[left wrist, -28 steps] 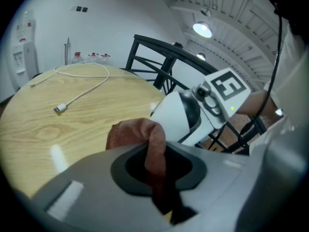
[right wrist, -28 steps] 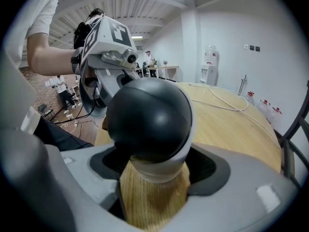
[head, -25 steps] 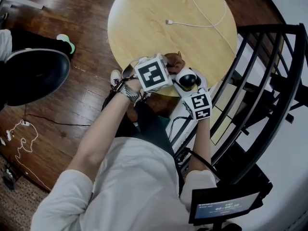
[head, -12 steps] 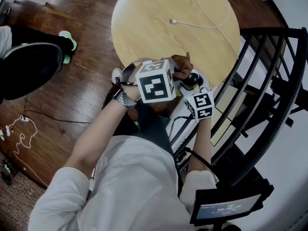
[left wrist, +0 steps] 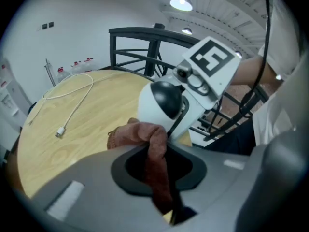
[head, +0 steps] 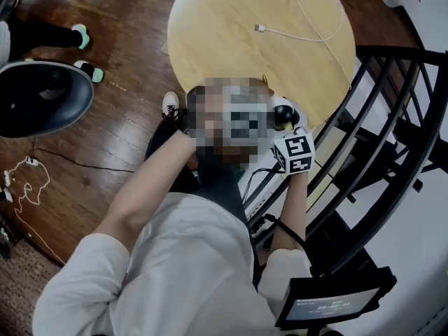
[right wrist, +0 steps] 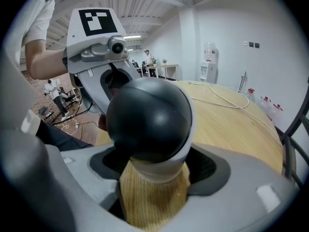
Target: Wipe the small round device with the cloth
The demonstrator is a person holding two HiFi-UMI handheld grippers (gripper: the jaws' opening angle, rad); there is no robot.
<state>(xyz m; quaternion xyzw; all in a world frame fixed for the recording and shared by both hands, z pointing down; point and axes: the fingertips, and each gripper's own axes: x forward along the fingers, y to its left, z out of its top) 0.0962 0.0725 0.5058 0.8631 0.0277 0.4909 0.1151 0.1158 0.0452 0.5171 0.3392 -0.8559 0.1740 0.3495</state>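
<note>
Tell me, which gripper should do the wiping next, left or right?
Left, probably. The left gripper is shut on the brown cloth, which looks pressed against the small round device. The right gripper is busy clamping that device.

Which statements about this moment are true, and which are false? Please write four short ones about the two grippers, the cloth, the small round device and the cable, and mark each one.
1. The left gripper is shut on the reddish-brown fabric cloth. True.
2. The right gripper is open and holds nothing. False: it is shut on the small round white device with a black dome front.
3. The thin white cable lies on the round light wooden table. True.
4. The cloth lies spread flat on the table, far from the device. False: it hangs bunched in the left gripper's jaws, right against the device's white side.
</note>
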